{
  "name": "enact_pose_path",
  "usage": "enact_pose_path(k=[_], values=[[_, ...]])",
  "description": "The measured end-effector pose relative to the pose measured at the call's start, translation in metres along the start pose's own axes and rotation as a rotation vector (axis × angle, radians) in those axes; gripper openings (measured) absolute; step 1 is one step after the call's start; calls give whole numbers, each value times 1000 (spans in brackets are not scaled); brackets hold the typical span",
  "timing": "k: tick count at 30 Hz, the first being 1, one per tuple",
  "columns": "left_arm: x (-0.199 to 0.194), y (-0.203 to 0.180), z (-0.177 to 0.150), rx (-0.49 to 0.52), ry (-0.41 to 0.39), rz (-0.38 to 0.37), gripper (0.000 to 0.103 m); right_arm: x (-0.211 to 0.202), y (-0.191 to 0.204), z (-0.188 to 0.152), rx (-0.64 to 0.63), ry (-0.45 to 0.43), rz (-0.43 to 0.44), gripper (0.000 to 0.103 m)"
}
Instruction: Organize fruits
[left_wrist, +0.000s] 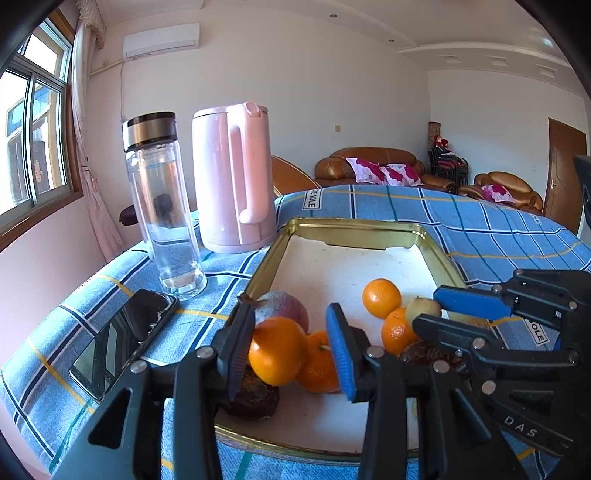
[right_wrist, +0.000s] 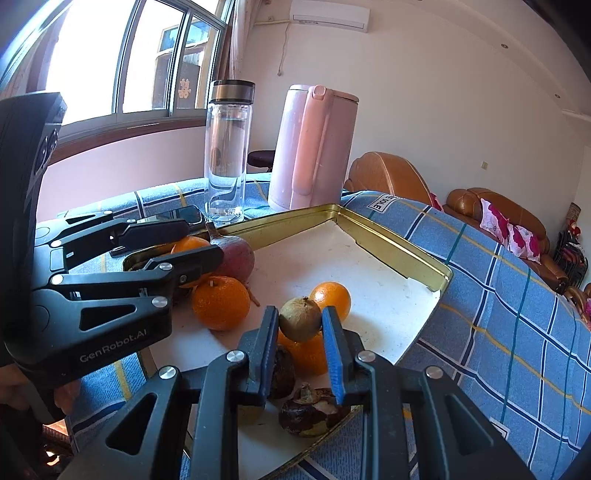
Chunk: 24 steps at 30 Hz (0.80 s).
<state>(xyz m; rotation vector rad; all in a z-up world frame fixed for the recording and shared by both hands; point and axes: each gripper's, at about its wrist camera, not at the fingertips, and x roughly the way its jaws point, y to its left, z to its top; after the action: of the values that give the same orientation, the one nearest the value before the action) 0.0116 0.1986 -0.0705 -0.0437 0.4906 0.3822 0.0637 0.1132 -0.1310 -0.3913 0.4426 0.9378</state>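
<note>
Fruit sits in the tray. Left tongs clamp an orange; right tongs clamp a small brown fruit. Placement underway; next, likely release and withdraw.

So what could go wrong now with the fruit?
The small brown fruit sits only at the tips of the right gripper's jaws; it might slip onto the orange below. The left gripper, holding another orange, is close by, so the two could bump.
</note>
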Motion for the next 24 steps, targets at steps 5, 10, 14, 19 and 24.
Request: enact_pose_path(k=[5,10,14,19,24], values=[[-6,0,0,-2,-22,15,68,-5,2,-2,0,-8,-13,40],[-16,0,2,-12,-49,23,80,-17,-1,-5,10,-37,-34,53],[-25,-2,4,-15,-75,22,91,-30,-10,-8,41,-61,-58,54],[-39,-10,7,-10,-115,-8,97,-52,-22,-10,83,-110,-109,62],[-52,-19,13,5,-160,12,103,-71,-34,-12,119,-154,-153,66]])
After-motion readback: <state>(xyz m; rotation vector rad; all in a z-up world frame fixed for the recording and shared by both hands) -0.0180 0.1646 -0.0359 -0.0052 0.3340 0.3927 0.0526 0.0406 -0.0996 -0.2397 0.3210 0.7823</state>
